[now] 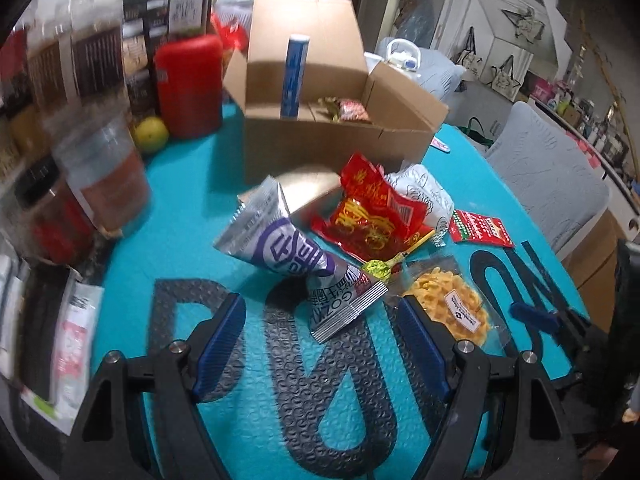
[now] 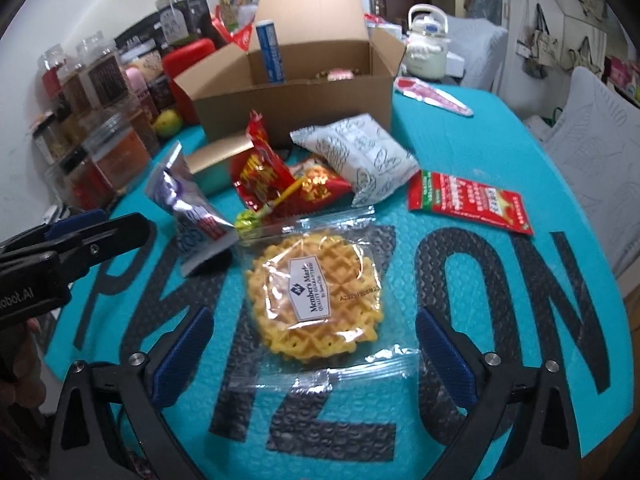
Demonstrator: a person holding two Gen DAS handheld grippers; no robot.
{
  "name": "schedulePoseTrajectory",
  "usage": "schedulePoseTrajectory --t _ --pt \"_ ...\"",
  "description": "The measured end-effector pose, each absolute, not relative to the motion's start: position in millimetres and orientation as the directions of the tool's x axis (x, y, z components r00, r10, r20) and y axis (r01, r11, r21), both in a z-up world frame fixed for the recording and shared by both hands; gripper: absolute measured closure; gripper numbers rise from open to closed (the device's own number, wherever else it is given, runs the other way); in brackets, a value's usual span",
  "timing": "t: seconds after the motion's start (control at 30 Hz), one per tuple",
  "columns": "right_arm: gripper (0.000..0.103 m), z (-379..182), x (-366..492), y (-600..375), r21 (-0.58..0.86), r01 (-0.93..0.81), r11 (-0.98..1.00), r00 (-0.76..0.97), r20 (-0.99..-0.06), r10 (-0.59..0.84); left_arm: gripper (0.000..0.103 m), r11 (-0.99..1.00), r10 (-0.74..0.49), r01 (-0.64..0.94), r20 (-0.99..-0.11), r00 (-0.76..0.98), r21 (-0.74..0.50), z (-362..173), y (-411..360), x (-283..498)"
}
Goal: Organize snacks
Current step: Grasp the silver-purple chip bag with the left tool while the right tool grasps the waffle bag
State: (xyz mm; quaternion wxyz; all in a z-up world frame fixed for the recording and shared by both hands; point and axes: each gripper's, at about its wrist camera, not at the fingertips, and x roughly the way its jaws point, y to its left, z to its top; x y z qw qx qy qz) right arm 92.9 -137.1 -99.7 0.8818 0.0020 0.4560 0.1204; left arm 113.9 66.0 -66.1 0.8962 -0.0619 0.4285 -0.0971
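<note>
My right gripper [image 2: 312, 356] has its blue-padded fingers [image 2: 182, 356] spread wide, nothing pinched. Between them, lying flat on the teal bench mat with big dark letters [image 2: 500, 280], is the round yellow waffle in a clear plastic wrapper with a white label [image 2: 316, 300]; neither pad touches it.

My left gripper [image 1: 320, 344] also has its fingers [image 1: 218, 346] spread, with nothing gripped. The crimped end of a silver foil pouch with purple lettering [image 1: 288, 256] sits just ahead of the gap between them, its far end tilted up off the mat. The waffle lies just beyond my left gripper's right finger.

Just past the waffle, from the right gripper, lies a small green-foil lolly on a yellow stick [image 2: 250, 218], touching the wrapper's far edge. Behind it is a crumpled red snack bag with yellow print [image 2: 264, 172], and right of that a white pillow pack with dark line drawings [image 2: 360, 156]. Farther right of my right fingers, apart from the pile, lies a flat red and green sachet [image 2: 468, 200]. A gold-coloured box [image 2: 220, 156] sits behind the silver pouch.

Beyond the pile stands an open brown cardboard box [image 2: 296, 100], flaps up, with a blue and white tube [image 2: 270, 52] upright inside and some wrapped snacks on its floor. Left of the box are a red plastic container [image 1: 188, 84], a yellow-green fruit [image 1: 150, 134] and clear jars [image 1: 104, 176], blurred in the left view.
</note>
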Motion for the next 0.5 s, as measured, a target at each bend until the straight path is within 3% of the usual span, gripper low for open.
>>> schedulePoseTrajectory --t 0.17,0.5 --pt "0.0 -112.5 110.8 -134.4 0.117 -0.204 0.972 0.513 -0.833 0.208 0.025 0.959 -0.27 0.094 -0.761 0.59 -0.267 -75.5 71.0 133.5" --pt "0.0 -125.7 132.0 -134.2 0.099 -0.214 0.972 0.467 -0.864 0.19 0.025 0.96 -0.261 0.046 -0.821 0.507 -0.276 -100.7 70.2 180.0"
